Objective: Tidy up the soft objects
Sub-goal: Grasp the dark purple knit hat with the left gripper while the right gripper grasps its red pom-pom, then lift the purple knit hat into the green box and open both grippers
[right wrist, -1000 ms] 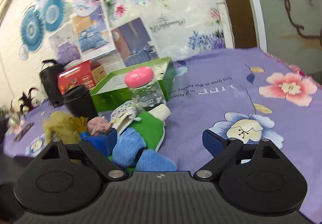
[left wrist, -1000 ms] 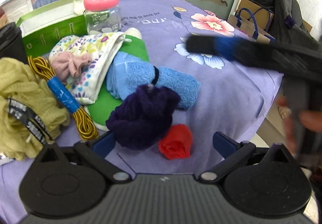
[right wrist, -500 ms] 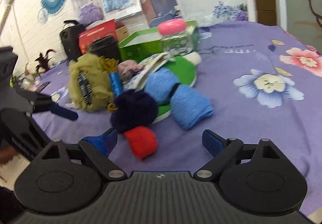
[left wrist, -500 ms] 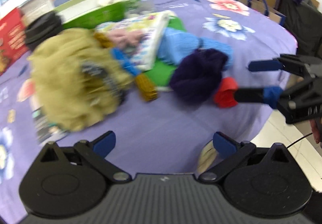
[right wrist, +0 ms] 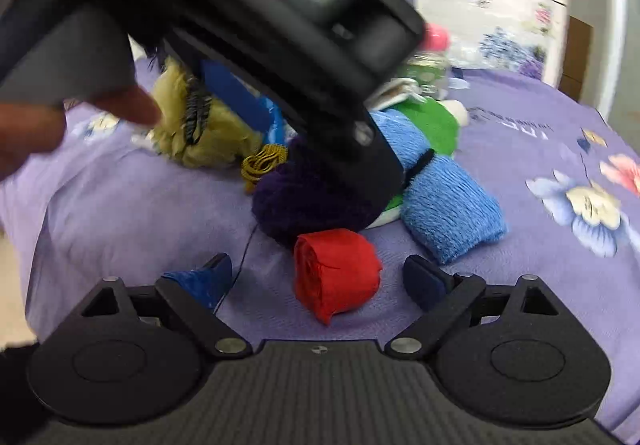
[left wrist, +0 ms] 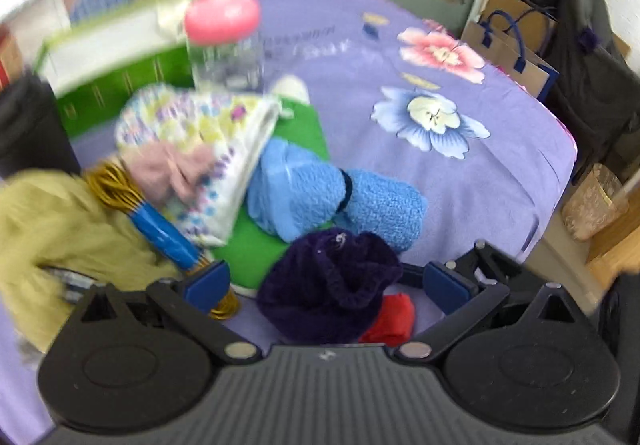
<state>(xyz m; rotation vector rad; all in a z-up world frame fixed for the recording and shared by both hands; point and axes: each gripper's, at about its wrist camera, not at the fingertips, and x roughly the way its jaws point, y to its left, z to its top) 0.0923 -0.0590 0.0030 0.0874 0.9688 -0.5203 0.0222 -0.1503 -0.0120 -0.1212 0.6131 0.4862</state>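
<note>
Right gripper (right wrist: 318,277): jaws wide apart, flanking the rolled red crepe cloth (right wrist: 335,272) on the purple floral bedsheet (right wrist: 120,221). Left gripper (left wrist: 326,279): jaws wide apart around the dark purple knitted bundle (left wrist: 328,293), which lies just beyond the red roll. Farther: 2 fuzzy blue towel rolls (left wrist: 340,201) bound by a black band, on a flat green felt mat (left wrist: 256,245). Left: shaggy olive mesh pouf (left wrist: 60,237), coiled yellow cord (left wrist: 116,185). Far: clear jar with pink lid (left wrist: 224,41), contents indiscernible; green box (left wrist: 116,61).
</note>
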